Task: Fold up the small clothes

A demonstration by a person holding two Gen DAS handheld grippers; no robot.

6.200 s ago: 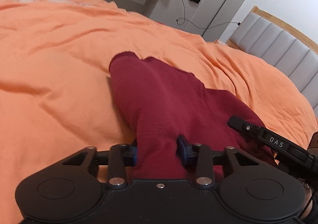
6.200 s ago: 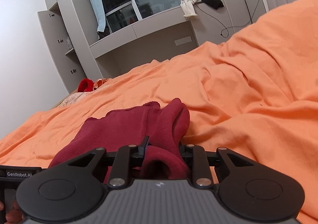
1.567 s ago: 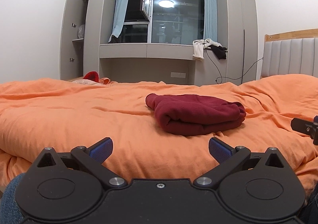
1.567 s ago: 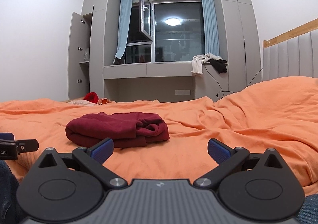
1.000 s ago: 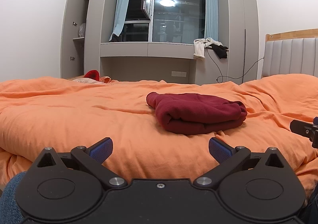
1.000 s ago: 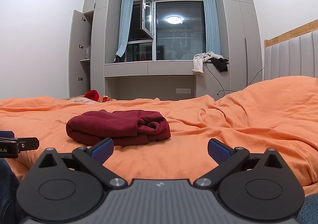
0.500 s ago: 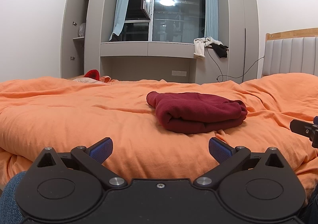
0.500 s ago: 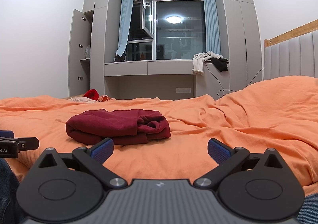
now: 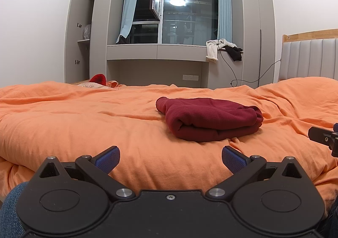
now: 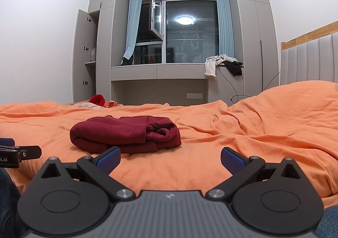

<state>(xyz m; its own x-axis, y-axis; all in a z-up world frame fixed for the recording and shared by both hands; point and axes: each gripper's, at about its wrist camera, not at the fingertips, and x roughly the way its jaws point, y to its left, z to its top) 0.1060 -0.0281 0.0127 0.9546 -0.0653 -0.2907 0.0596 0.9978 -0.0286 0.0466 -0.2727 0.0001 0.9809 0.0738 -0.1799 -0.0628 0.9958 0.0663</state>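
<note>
On bed (image 9: 84,124), garment (image 9: 209,117) unmoved; tools stay spread.

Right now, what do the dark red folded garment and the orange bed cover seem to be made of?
The dark red garment looks like a thick, soft knit, perhaps fleece or cotton jersey: matte, fine ribbed texture, and rounded, bulky folds. The orange bed cover seems to be thin woven cotton or a similar cloth: matte, with many fine, sharp wrinkles over a padded filling. The exact fibres cannot be told.

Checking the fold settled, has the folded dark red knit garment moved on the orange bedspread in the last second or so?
No. The folded dark red knit garment lies at the same spot on the orange bedspread, below the grey window ledge, in both views.
</note>
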